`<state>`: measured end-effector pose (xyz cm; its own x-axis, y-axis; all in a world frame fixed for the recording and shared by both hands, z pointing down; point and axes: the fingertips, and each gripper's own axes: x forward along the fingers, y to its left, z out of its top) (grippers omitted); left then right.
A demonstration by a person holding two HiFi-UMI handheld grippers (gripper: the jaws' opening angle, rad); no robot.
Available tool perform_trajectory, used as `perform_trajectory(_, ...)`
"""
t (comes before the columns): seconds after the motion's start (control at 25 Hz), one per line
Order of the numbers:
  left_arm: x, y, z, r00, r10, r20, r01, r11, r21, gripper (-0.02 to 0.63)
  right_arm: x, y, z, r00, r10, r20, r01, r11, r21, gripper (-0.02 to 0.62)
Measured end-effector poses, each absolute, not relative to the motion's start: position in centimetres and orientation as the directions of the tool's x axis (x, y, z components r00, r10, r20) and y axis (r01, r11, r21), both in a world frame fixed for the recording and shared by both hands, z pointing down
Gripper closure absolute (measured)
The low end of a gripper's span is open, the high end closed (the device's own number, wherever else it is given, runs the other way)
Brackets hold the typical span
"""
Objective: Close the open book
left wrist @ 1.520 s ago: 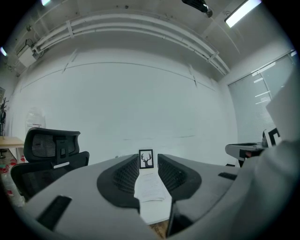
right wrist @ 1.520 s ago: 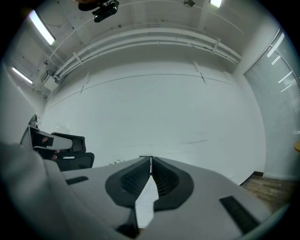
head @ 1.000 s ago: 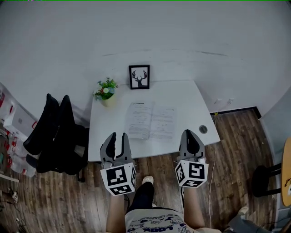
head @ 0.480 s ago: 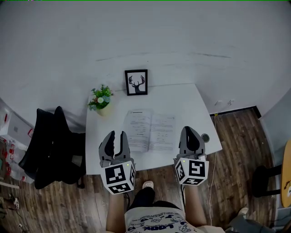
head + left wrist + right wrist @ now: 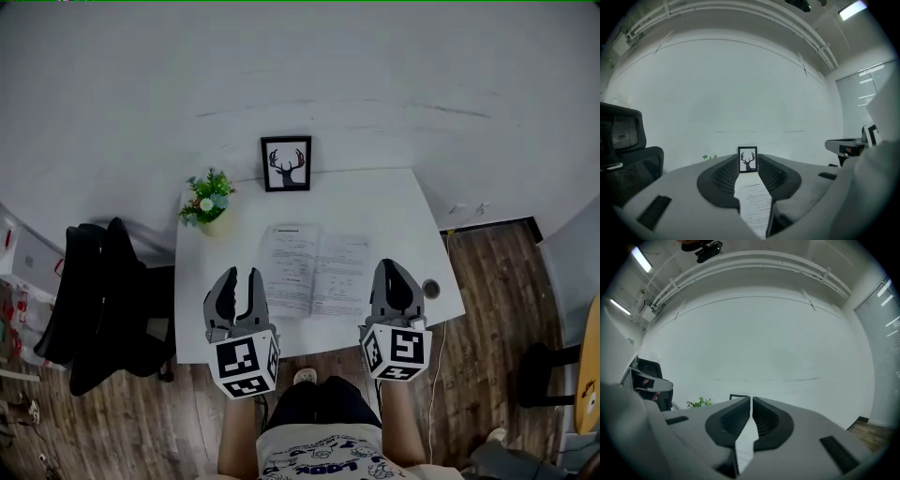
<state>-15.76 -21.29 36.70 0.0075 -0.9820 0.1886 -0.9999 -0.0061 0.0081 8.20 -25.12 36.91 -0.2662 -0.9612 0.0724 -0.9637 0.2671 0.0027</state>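
Note:
An open book (image 5: 312, 270) lies flat on the white table (image 5: 375, 202), near its front edge, with printed pages facing up. My left gripper (image 5: 240, 275) hovers over the table's front edge just left of the book. It is open, with nothing between its jaws. In the left gripper view the book's left page (image 5: 754, 206) shows through the gap between the jaws. My right gripper (image 5: 392, 266) is over the front edge just right of the book. It is shut and empty; in the right gripper view its tips (image 5: 751, 400) nearly touch.
A framed deer picture (image 5: 286, 164) and a small potted plant (image 5: 208, 199) stand at the table's back, against the white wall. A black chair draped with a jacket (image 5: 103, 300) is at the left. A round cable hole (image 5: 430, 288) sits at the table's right front corner.
Both grippers have moved forward together, from short of the table's front edge to over it, either side of the book. Their jaws have not changed.

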Motion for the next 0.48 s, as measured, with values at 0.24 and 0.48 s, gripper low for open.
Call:
perform_trajectory(0.24, -15.9, -22.0, 37.9, -0.007, -0.975, 0.22, -1.0, 0.011, 0.017, 0.5, 7.9, -26.5, 37.8, -0.285, -0.953, 0.1, -0.958, 0.286, 0.0, 0.565)
perform_trajectory(0.48, -15.6, -22.4, 38.6, -0.038, -0.968, 0.247, -0.999, 0.046, 0.028, 0.5, 7.6, -28.0, 38.0, -0.32, -0.94, 0.116, -0.947, 0.321, -0.003, 0.565)
